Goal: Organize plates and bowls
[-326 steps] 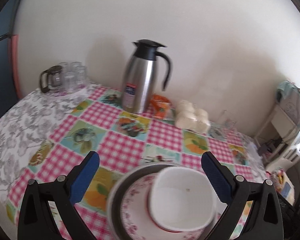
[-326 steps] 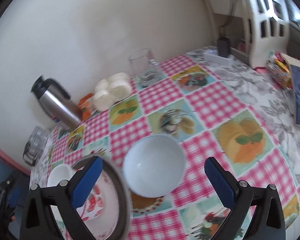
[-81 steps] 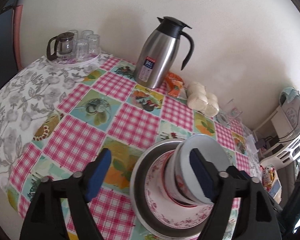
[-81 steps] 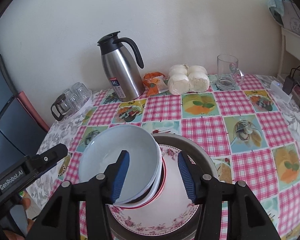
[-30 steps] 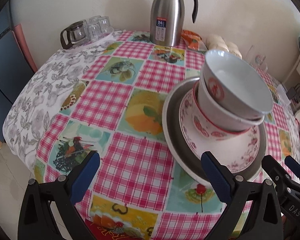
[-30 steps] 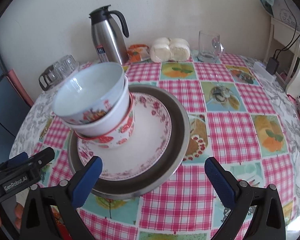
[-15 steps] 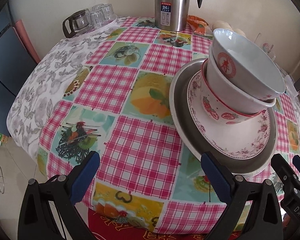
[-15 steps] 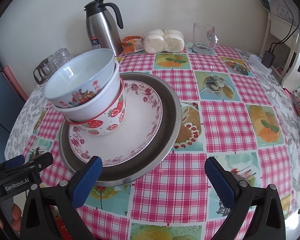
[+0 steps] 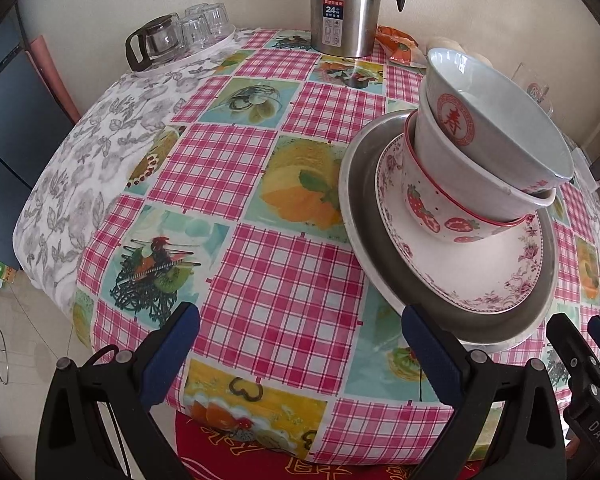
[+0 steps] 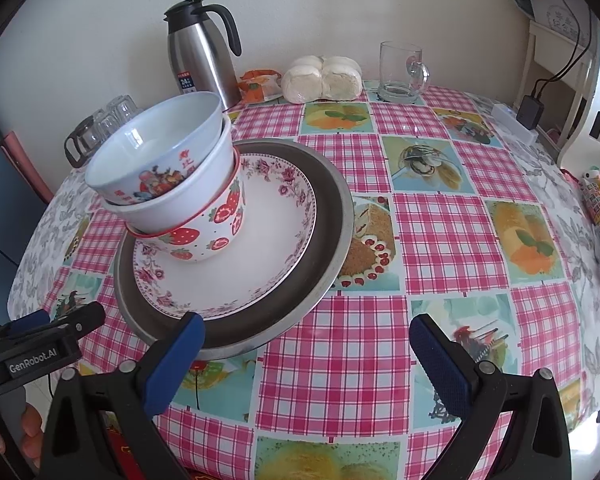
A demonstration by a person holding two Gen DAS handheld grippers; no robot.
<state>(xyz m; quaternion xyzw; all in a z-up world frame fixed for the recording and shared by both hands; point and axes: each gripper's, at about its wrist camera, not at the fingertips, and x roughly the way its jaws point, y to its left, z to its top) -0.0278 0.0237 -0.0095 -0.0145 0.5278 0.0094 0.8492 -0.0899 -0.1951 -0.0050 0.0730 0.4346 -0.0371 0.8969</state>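
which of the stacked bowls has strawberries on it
The bottom bowl, red-rimmed and sitting directly on the floral plate. The two nested above it lack strawberries.

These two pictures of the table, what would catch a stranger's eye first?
Most likely the tilted tower of three nested bowls, standing off-centre on a floral plate inside a metal tray. Behind it, by the wall, stands a steel thermos jug. Near the bottom edge of each view, a blue-padded tool gapes open and empty: the left tool and the right tool.
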